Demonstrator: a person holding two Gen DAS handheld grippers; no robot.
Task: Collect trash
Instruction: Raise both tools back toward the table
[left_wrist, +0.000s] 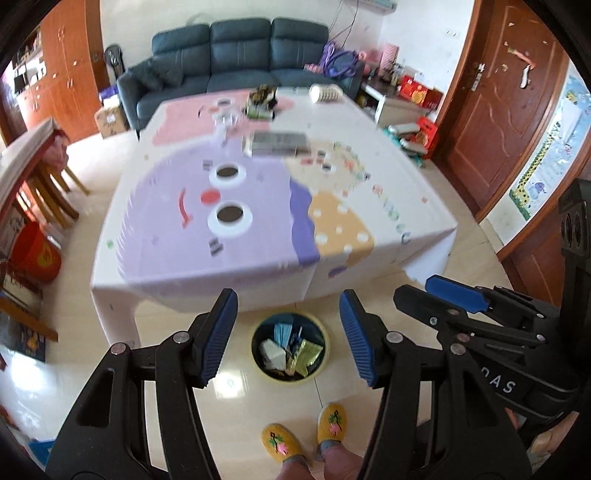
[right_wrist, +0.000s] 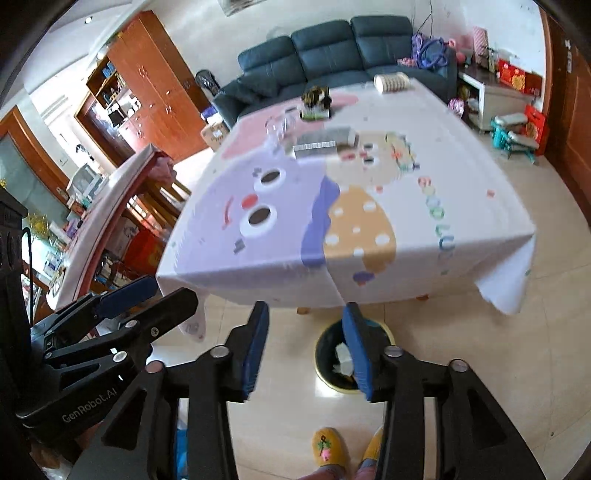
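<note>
I am holding my left tool (left_wrist: 288, 338) and right tool (right_wrist: 306, 345) wide and empty — both hovering at lower centre over the trash bin (left_wrist: 290, 376), below the counter (left_wrist: 207, 280).

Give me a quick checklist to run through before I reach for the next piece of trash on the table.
1. Left gripper open and empty: ok.
2. Right gripper open and empty: ok.
3. Trash bin on the floor by the table's near edge, with room on top: ok.
4. Trash left on the tablecloth: cannot tell; the far items are blurred.
5. Glass cup clear of the reach path: cannot tell.
6. Yellow slippers clear of the bin: ok.
</note>
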